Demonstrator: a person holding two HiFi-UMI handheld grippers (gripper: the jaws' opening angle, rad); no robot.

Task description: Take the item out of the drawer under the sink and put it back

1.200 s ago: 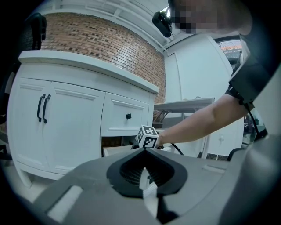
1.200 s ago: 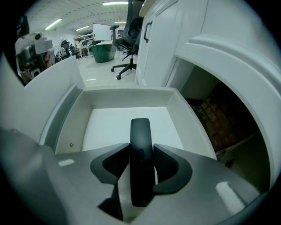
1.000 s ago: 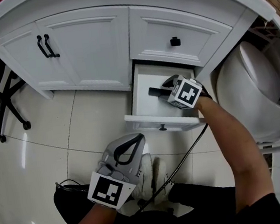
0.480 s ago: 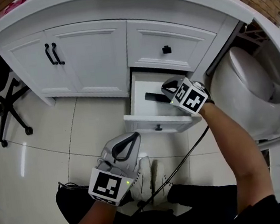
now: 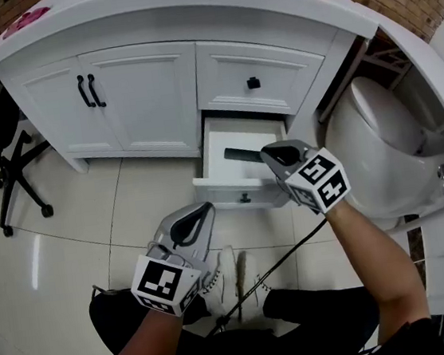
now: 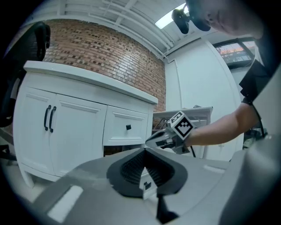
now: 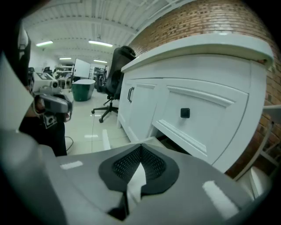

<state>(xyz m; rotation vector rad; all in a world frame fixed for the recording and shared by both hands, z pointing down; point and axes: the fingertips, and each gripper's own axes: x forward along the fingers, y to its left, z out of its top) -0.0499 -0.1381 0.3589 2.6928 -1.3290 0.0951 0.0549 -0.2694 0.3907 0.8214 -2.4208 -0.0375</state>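
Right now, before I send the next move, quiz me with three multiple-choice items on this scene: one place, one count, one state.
1. Where is the dark item?
A. in the lower drawer
B. on the countertop
C. on the floor

2. How many black bar handles are on the cabinet doors?
A. one
B. two
C. four

3. What state is the upper drawer in?
A. pulled fully out
B. closed
C. taken off

Answers:
1 A: the item lies inside the pulled-out lower drawer.
2 B: two handles sit side by side where the doors meet.
3 B: its front sits flush with the cabinet face, directly above the open lower drawer.
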